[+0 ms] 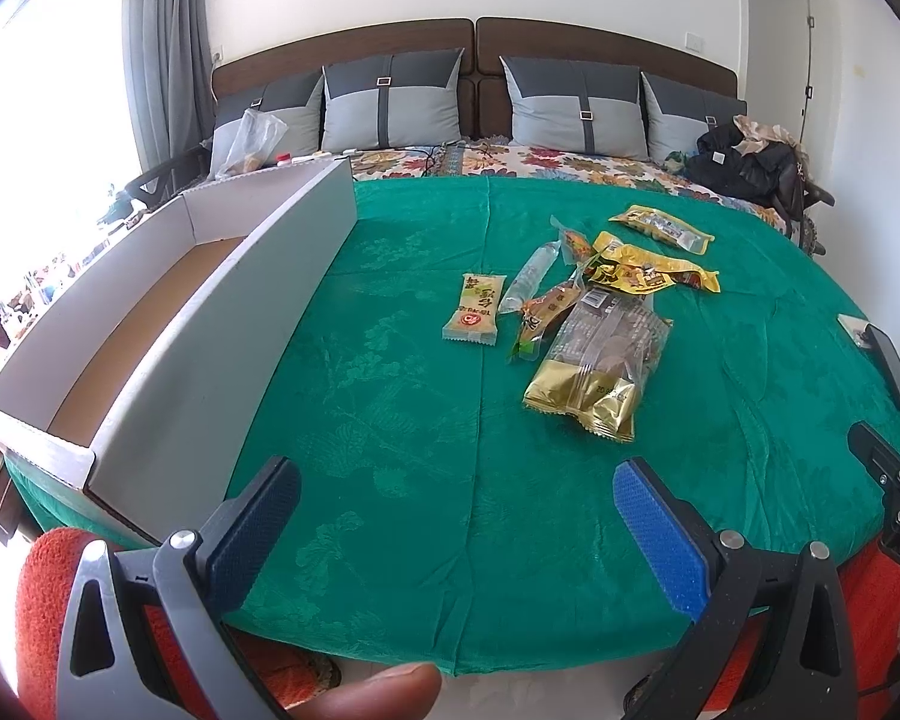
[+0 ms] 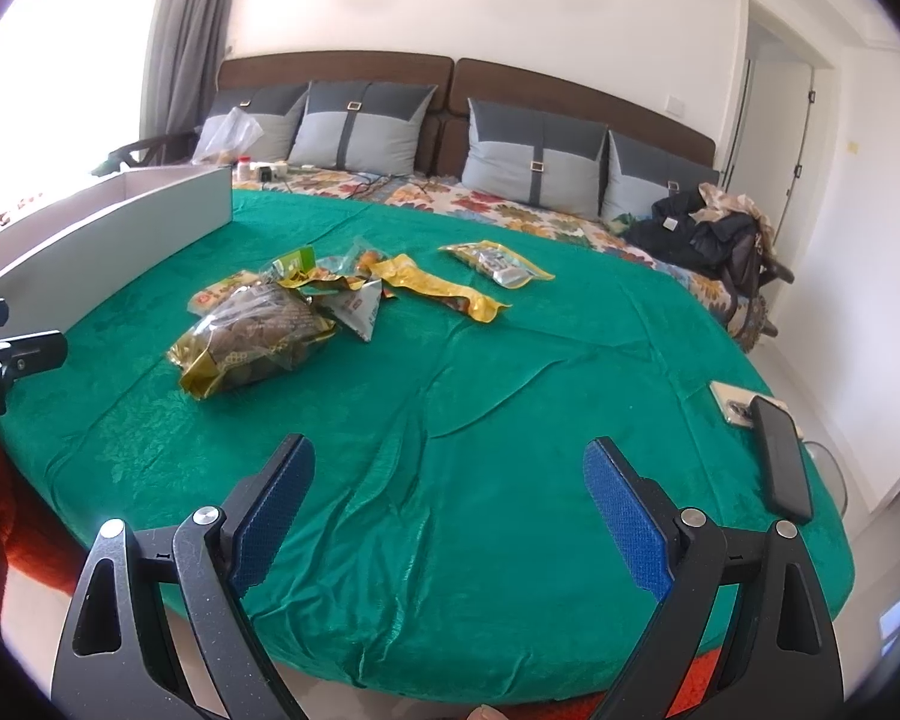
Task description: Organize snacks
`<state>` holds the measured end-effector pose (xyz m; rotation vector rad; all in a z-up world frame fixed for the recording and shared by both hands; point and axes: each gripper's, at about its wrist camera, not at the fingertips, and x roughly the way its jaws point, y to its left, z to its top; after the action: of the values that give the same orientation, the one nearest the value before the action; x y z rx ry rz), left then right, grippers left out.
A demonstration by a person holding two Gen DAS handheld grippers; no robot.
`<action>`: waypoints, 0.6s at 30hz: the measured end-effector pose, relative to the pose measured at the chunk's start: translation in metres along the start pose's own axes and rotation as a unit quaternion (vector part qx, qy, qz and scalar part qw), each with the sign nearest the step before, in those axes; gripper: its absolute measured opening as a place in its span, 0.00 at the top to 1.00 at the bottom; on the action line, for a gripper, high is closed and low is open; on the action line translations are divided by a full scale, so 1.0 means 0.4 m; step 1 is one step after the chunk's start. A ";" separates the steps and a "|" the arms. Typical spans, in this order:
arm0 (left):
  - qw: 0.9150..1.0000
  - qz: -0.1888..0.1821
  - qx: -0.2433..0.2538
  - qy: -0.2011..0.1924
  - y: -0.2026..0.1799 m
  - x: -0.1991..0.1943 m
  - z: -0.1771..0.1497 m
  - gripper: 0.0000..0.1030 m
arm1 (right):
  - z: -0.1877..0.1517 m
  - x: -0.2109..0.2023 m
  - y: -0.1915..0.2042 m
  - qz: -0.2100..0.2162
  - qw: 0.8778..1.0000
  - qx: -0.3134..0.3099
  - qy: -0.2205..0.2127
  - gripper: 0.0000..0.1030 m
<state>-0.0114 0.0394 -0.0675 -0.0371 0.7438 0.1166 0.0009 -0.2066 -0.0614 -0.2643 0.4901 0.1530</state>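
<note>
both grippers are held low over the near edge of a bed covered by a green cloth (image 1: pixel 426 360). the left gripper (image 1: pixel 457 525) is seen with its jaws spread wide and nothing between them; the right gripper (image 2: pixel 450 516) is likewise seen with jaws wide and unloaded.

the snacks are gathered in a loose pile near the middle of the cloth, well apart from both grippers. a large gold-and-clear cookie bag (image 1: pixel 597 363) lies nearest, partly overlapped by a yellow snack packet (image 1: pixel 648 270). a tan wafer bar (image 1: pixel 474 307) lies flat just left of the pile, beside a clear tube-shaped packet (image 1: pixel 531 270). a separate yellow-edged pouch (image 1: pixel 660 227) lies farther back, apart from the rest.

a long, shallow cardboard box (image 1: pixel 222 324) with white walls is placed along the left side of the cloth; no snacks are visible inside it. a dark phone (image 2: pixel 780 456) rests at the right edge of the cloth.
</note>
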 end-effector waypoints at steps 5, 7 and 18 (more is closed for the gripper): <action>1.000 0.000 0.000 0.000 0.000 0.000 0.000 0.00 | 0.000 0.002 0.001 0.000 1.000 0.000 0.001 0.09; 1.000 0.000 0.001 0.000 -0.001 0.000 0.000 0.00 | -0.001 0.002 0.001 0.000 1.000 0.000 0.001 0.09; 1.000 -0.003 0.005 0.005 -0.003 0.014 -0.007 0.00 | -0.004 0.009 0.000 0.001 1.000 -0.001 0.003 0.09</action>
<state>-0.0089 0.0386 -0.0733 -0.0308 0.7548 0.1082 0.0034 -0.2066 -0.0648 -0.2658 0.4961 0.1549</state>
